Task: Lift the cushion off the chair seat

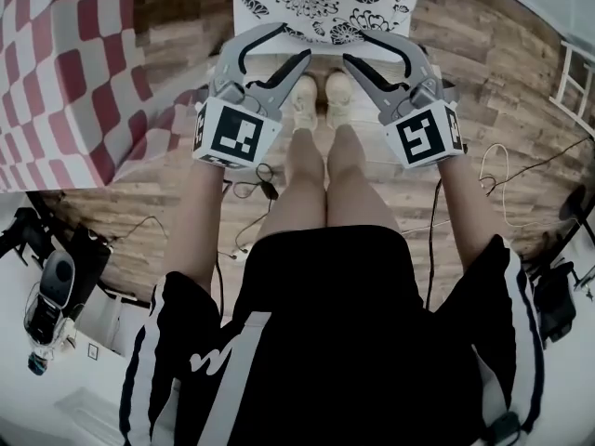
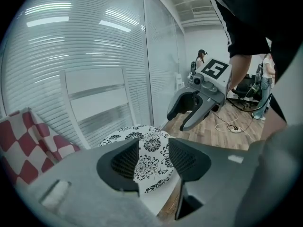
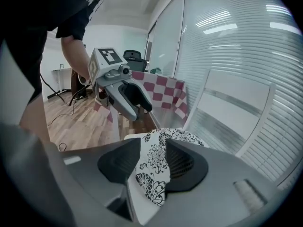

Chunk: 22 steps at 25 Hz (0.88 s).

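Note:
The cushion (image 1: pixel 325 3), white with a black flower print, lies on a white chair seat at the top of the head view. My left gripper (image 1: pixel 290 43) and right gripper (image 1: pixel 356 47) hang side by side just in front of its near edge, both open and holding nothing. In the left gripper view the cushion (image 2: pixel 147 151) shows through the gap of my left gripper (image 2: pixel 154 161), with the right gripper (image 2: pixel 199 103) beyond. In the right gripper view the cushion (image 3: pixel 161 157) lies past my right gripper (image 3: pixel 152 162), and the left gripper (image 3: pixel 122 92) is alongside.
The chair's white slatted back (image 2: pixel 94 96) rises behind the cushion, before a glass wall with blinds. A red-and-white checked cloth (image 1: pixel 65 72) lies at the left. Cables (image 1: pixel 493 170) trail over the wooden floor. The person's legs and shoes (image 1: pixel 321 96) stand just before the chair.

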### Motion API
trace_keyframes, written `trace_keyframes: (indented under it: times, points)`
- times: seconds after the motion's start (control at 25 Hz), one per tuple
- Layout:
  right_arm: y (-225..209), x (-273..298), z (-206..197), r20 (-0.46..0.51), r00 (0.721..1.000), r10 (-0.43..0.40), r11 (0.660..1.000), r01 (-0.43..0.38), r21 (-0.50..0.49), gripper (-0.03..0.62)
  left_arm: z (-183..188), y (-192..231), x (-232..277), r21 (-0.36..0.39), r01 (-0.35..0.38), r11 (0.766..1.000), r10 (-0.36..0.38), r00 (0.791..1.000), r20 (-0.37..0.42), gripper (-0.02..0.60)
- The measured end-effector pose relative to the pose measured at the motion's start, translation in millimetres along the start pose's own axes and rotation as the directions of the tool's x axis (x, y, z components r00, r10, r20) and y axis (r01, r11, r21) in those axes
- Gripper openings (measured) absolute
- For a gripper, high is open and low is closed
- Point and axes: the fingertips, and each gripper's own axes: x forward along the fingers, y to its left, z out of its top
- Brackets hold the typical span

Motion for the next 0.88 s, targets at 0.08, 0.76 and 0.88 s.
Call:
trace_keyframes:
  times: [0.08, 0.76, 0.88]
  points:
    - [4.3, 8.0, -14.6, -0.023, 1.000, 0.009, 1.000, -0.009, -0.003, 0.155, -11.9, -4.5, 7.2, 0.043, 0.017, 0.999, -0.016, 0.999, -0.032, 0.199]
    - [36.6, 74.2, -115.2, -0.182, 0.981, 0.074, 0.995, -0.084, -0.052, 0.176, -102.4, -34.1, 68.9, 0.207, 0.197, 0.958, -0.138, 0.954, -0.267, 0.216]
    - [34.7, 84.8, -130.9, -0.222, 0.973, 0.069, 0.994, -0.086, -0.067, 0.176, -109.2, -37.4, 82.4, 0.263, 0.229, 0.937, -0.148, 0.944, -0.296, 0.216]
